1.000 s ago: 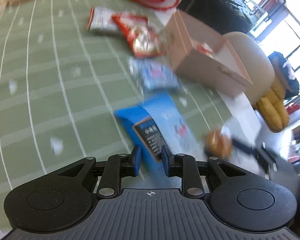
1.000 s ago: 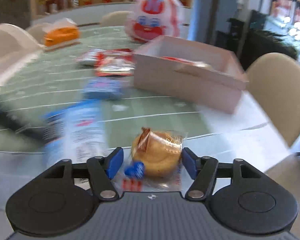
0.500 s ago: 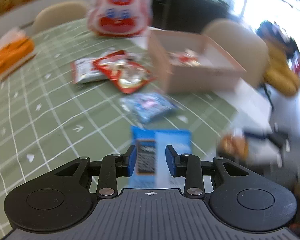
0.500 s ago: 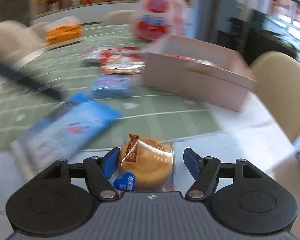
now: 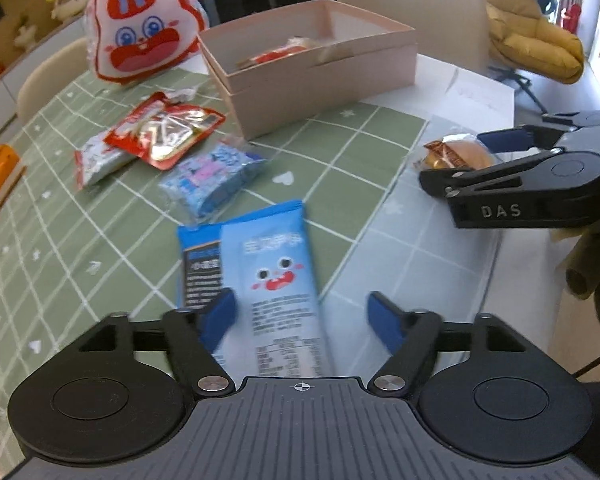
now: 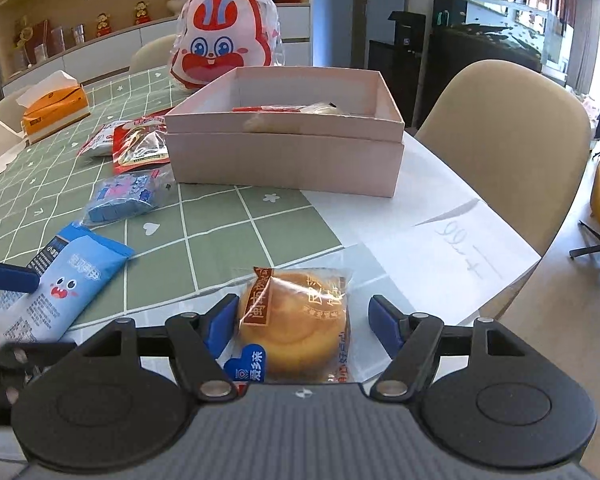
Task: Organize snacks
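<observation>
Table [image 6: 440, 216] with a green checked cloth [image 5: 60, 240], pink box [image 6: 284, 156] at the far side with a couple of snacks already in it. Left gripper [image 5: 300, 316] has just been opening and its jaws are wide now, blue packet [image 5: 276, 272] lying loose between them on the cloth. Right gripper [image 6: 302, 322] has been spreading too, wrapped bun [image 6: 296, 328] sitting on the table between the pads, not squeezed.
</observation>
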Action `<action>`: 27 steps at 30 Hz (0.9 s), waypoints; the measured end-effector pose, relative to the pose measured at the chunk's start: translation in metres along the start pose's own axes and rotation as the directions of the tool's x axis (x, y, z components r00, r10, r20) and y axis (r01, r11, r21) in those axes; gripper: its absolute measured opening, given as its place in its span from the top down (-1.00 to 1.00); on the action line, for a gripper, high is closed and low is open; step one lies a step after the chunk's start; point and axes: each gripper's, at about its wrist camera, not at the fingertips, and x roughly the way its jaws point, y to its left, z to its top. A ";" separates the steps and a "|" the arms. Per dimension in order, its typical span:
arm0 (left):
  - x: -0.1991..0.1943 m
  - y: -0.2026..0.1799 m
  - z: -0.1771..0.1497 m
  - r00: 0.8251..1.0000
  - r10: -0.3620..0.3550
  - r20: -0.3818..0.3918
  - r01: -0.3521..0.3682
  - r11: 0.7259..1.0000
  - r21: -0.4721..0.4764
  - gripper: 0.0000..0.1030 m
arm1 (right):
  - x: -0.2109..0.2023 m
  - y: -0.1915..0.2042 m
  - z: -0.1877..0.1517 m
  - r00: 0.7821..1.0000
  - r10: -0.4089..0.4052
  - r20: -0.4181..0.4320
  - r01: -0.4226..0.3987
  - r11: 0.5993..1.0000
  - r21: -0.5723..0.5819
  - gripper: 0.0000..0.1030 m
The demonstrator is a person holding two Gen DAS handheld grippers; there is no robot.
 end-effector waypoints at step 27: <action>0.015 0.057 -0.007 0.999 -0.041 0.028 0.046 0.974 -0.221 -0.78 | -0.003 0.006 -0.006 1.000 -0.005 -0.013 0.005 1.000 0.017 -0.77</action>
